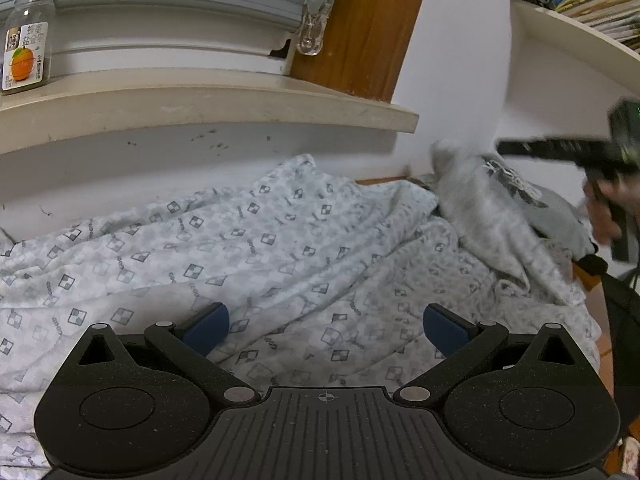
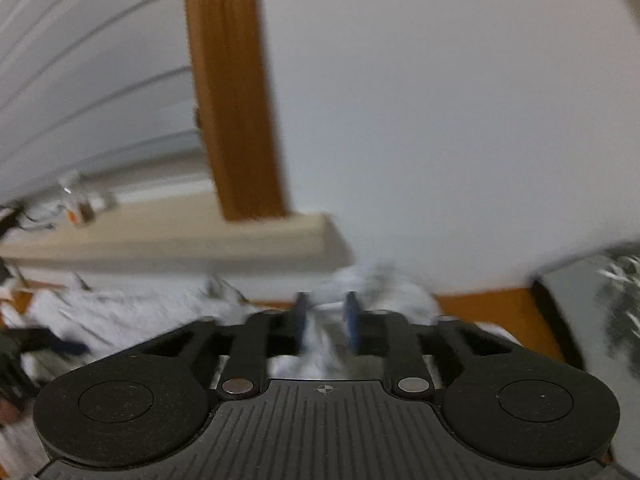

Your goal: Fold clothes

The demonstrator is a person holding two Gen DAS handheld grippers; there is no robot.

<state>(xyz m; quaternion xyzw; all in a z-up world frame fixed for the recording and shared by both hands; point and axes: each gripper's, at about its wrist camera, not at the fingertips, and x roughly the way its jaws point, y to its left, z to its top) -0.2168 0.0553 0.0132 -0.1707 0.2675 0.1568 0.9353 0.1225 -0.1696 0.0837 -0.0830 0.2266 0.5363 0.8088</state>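
Observation:
A grey garment (image 1: 504,216) with a dark printed logo hangs lifted at the right of the left wrist view. My right gripper (image 1: 504,148) comes in from the right and holds it by its top edge. In the blurred right wrist view the right gripper (image 2: 326,322) is shut on a bunch of that grey fabric (image 2: 320,356), blue pads (image 2: 352,320) pressed to it. My left gripper (image 1: 326,330) hovers low over a white sheet (image 1: 256,240) with a checked square pattern, jaws wide apart and nothing between them.
A beige window sill (image 1: 200,108) runs along the wall with a clear jar (image 1: 28,36) on it. A wooden post (image 1: 368,28) stands behind. A white shelf (image 1: 576,36) with books is at the upper right. A person's hand (image 1: 604,216) grips the right tool.

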